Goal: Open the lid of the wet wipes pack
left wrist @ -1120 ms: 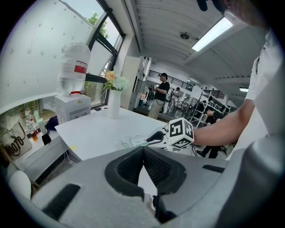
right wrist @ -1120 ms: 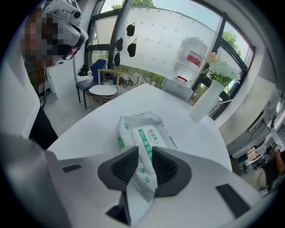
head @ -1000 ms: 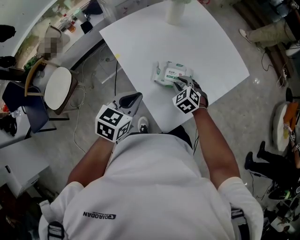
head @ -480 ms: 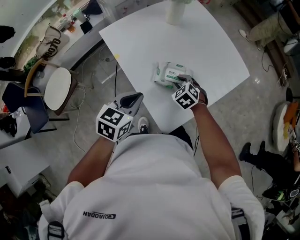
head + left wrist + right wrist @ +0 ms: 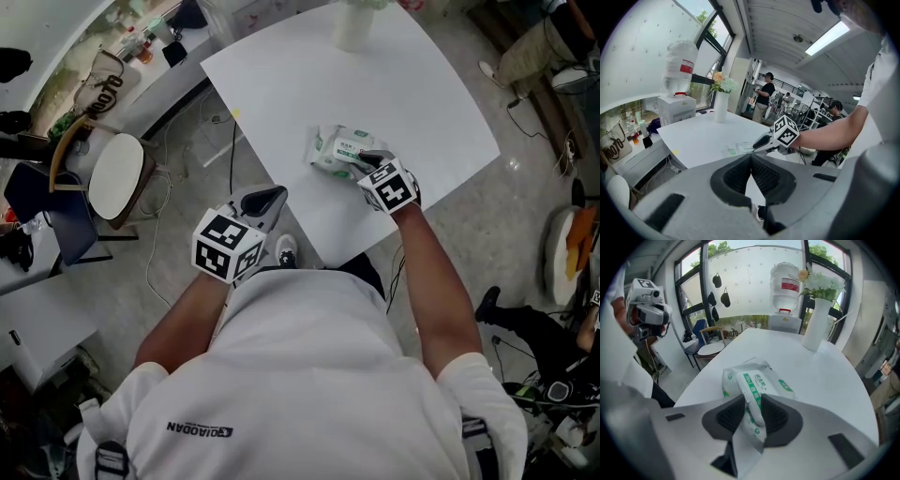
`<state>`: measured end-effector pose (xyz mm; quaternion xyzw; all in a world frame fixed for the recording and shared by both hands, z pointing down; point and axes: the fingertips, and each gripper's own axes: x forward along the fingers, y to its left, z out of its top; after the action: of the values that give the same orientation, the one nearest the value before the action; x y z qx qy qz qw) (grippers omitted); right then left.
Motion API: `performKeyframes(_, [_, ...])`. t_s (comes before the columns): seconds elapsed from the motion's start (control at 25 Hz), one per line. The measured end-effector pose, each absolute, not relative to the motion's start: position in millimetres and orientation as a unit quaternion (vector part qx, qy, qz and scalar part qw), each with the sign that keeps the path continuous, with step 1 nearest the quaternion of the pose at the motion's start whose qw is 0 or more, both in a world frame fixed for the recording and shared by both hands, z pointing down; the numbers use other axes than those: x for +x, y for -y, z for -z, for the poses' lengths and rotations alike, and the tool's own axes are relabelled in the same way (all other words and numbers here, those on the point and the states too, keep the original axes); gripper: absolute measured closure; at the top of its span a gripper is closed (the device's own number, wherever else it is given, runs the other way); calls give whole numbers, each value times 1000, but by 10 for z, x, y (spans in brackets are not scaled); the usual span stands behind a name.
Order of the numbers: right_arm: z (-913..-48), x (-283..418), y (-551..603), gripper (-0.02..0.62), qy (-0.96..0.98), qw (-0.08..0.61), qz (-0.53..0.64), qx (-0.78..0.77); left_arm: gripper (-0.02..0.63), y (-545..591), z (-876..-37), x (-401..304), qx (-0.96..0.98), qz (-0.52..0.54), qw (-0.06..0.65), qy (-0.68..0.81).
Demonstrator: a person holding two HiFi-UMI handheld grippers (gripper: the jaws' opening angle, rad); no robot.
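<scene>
Wet wipes pack (image 5: pixel 339 150) lies flat on the white desk (image 5: pixel 422 84), directly under and just ahead of the right hand-held gripper (image 5: pixel 367 161), which points steeply down at the pack's near end. Seen along that hand-held gripper's own jaws, the lid (image 5: pixel 751 389), a white strip with green print, stands on edge between the two pads. Its near end curls up off the top of the pack and its far end remains joined to it. The jaws have just been closing. They stand fairly wide, yet the pads appear to press on the lid from both sides, so I read this as a pinch on the lid and not an open hover.

The left hand-held gripper (image 5: pixel 274 194) hangs off the near edge of the desk, well apart from the pack and to the left of the right one. Its jaws are together with nothing between them.

The step in hand looks like the peel itself: the lid is caught and partly raised, not yet folded back. The next move likely calls for drawing the right hand-held gripper up and away from the hinge end while the pinch holds. Nothing pins the light pack down, so it may lift or slide along with the lid. The idle left hand-held gripper could press on the far part of the pack to steady it.
</scene>
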<state>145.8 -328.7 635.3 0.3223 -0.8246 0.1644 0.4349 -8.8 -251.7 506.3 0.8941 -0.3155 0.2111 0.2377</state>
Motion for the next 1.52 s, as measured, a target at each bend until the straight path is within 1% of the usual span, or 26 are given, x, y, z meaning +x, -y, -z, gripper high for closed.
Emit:
performKeyframes(0.16, [-6241,1483,3334,495,832,378,-222,339,601,2500,-5050,-75,895,-209,238,313])
performKeyframes(0.32, [-6051,1559,3446,511,834,359,-212,362,601,2493,-5049,-57,896,-207,239,311])
performKeyframes(0.6, [-5860,1675,3745,546,819,396,-106,402,601,2479,-5075,-45,895,-208,240,313])
performKeyframes(0.8, [-5891,1661,3982,552,809,434,-37,394,601,2453,-5104,-80,891,-212,243,320])
performKeyframes(1.04, [-6089,1668,4224,541,802,459,-32,381,601,2406,-5129,-185,881,-215,251,338])
performKeyframes(1.2, [-6262,1675,4293,523,800,469,-49,371,601,2372,-5148,-277,874,-217,255,352])
performKeyframes(1.52, [-6486,1643,4299,523,795,484,-74,357,601,2300,-5151,-404,866,-219,259,366])
